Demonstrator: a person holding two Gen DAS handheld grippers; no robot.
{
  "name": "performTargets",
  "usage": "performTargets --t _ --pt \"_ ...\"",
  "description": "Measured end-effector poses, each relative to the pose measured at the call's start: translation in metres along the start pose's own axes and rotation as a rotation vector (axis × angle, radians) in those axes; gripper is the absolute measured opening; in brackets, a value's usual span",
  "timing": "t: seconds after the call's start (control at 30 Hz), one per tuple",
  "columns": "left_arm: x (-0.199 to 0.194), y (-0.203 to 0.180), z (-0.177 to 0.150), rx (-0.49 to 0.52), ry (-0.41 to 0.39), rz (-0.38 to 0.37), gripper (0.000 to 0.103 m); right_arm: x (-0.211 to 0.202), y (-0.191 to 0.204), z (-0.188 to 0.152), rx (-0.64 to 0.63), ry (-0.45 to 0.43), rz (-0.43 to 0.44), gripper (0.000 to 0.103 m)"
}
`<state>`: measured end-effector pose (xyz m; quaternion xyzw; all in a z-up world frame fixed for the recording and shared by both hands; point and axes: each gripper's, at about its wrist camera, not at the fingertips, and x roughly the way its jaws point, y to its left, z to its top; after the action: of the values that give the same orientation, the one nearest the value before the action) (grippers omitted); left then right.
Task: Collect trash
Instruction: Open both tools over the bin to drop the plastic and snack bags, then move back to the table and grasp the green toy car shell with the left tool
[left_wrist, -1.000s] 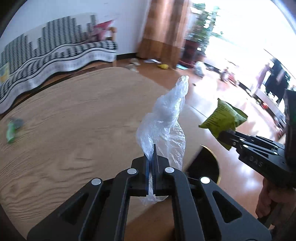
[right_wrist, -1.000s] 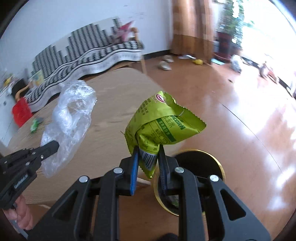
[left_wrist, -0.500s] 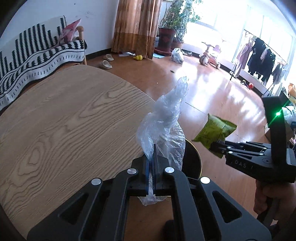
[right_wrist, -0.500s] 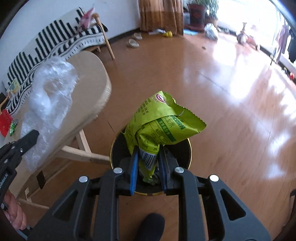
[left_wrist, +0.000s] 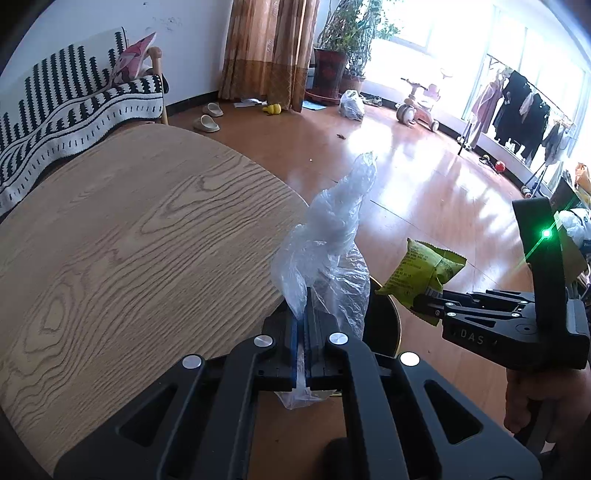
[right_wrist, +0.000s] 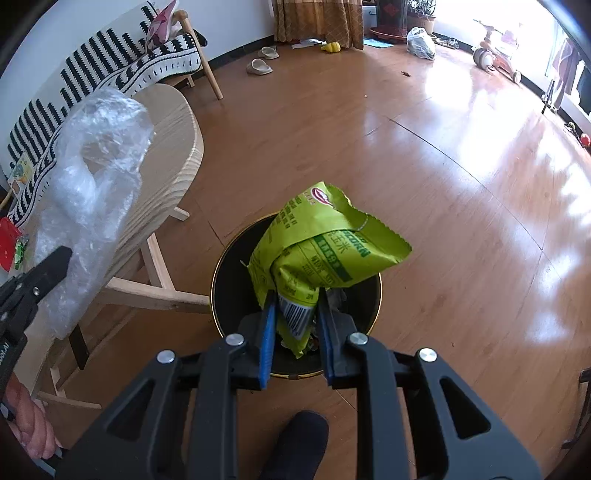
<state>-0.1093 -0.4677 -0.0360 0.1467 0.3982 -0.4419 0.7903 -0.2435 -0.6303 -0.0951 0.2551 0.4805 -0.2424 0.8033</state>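
Note:
My right gripper (right_wrist: 296, 308) is shut on a crumpled green snack wrapper (right_wrist: 325, 240) and points steeply down over a round black bin (right_wrist: 229, 280) with a gold rim on the floor. Some rubbish lies in the bin. My left gripper (left_wrist: 306, 317) is shut on a clear crumpled plastic bag (left_wrist: 332, 236), held at the wooden table's edge (left_wrist: 147, 229) beside the bin (left_wrist: 384, 321). In the left wrist view the right gripper (left_wrist: 424, 308) holds the wrapper (left_wrist: 421, 273) at the right. In the right wrist view the bag (right_wrist: 92, 184) and the left gripper (right_wrist: 55, 264) sit at the far left.
A striped sofa (left_wrist: 74, 107) stands behind the table. Slippers (left_wrist: 207, 123), a yellow toy (left_wrist: 272, 109), a bag (left_wrist: 351, 105) and a tricycle (left_wrist: 417, 107) lie on the wooden floor. A dark shoe tip (right_wrist: 299, 439) shows below the bin. A red item (right_wrist: 6, 242) lies on the table.
Both grippers swung from over the table toward the floor. The right one tipped down and now hangs over the bin. The left one stopped at the table's edge. Both grips are unchanged.

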Motion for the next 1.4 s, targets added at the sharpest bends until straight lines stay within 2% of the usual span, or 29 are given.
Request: performTargets --t 0.03,0.1,0.13,0.17,0.3,0.37,0.4,0.73,0.8,0.83,0.87,0.9,0.93,1.2,1.4 --pt "0.001 0.000 0.000 0.001 0.001 0.000 0.001 -0.001 -0.001 0.000 0.003 -0.007 0.000 0.023" --pt "0.003 0.000 0.000 0.000 0.004 -0.003 0.001 -0.001 -0.002 0.000 0.008 -0.015 -0.001 0.038" --pt "0.005 -0.001 0.000 0.001 0.006 -0.003 0.001 -0.003 -0.003 0.000 0.011 -0.024 0.002 0.056" --pt "0.006 0.000 0.000 0.001 0.007 -0.004 0.001 -0.005 -0.003 0.001 0.013 -0.035 -0.002 0.066" --pt "0.013 -0.001 0.002 0.004 0.014 -0.009 0.001 -0.013 -0.009 0.002 0.030 -0.070 -0.013 0.070" --pt "0.017 -0.004 0.003 0.007 0.017 -0.015 0.001 -0.016 -0.016 0.002 0.055 -0.087 -0.029 0.080" --pt "0.019 -0.005 0.003 0.009 0.019 -0.019 0.001 -0.018 -0.019 0.003 0.067 -0.097 -0.041 0.081" --pt "0.048 -0.029 0.003 0.065 0.051 -0.100 0.003 -0.033 -0.052 0.005 0.175 -0.158 -0.065 0.082" --pt "0.053 -0.034 0.004 0.084 0.056 -0.099 0.015 -0.036 -0.054 0.005 0.189 -0.167 -0.060 0.083" --pt "0.054 -0.034 0.003 0.086 0.055 -0.100 0.040 -0.038 -0.054 0.006 0.192 -0.170 -0.059 0.083" --pt "0.054 -0.035 0.003 0.087 0.049 -0.098 0.069 -0.039 -0.055 0.006 0.194 -0.174 -0.060 0.083" --pt "0.052 -0.035 0.003 0.084 0.021 -0.087 0.078 -0.041 -0.055 0.006 0.194 -0.178 -0.058 0.083" --pt "0.050 -0.035 0.003 0.085 0.007 -0.084 0.081 -0.041 -0.056 0.007 0.195 -0.178 -0.058 0.083" --pt "0.036 -0.019 0.005 0.074 -0.004 -0.072 0.081 -0.041 -0.042 0.014 0.179 -0.175 -0.044 0.083" --pt "0.007 0.038 0.006 -0.005 -0.043 0.015 0.087 -0.043 0.000 0.024 0.101 -0.184 -0.015 0.084"
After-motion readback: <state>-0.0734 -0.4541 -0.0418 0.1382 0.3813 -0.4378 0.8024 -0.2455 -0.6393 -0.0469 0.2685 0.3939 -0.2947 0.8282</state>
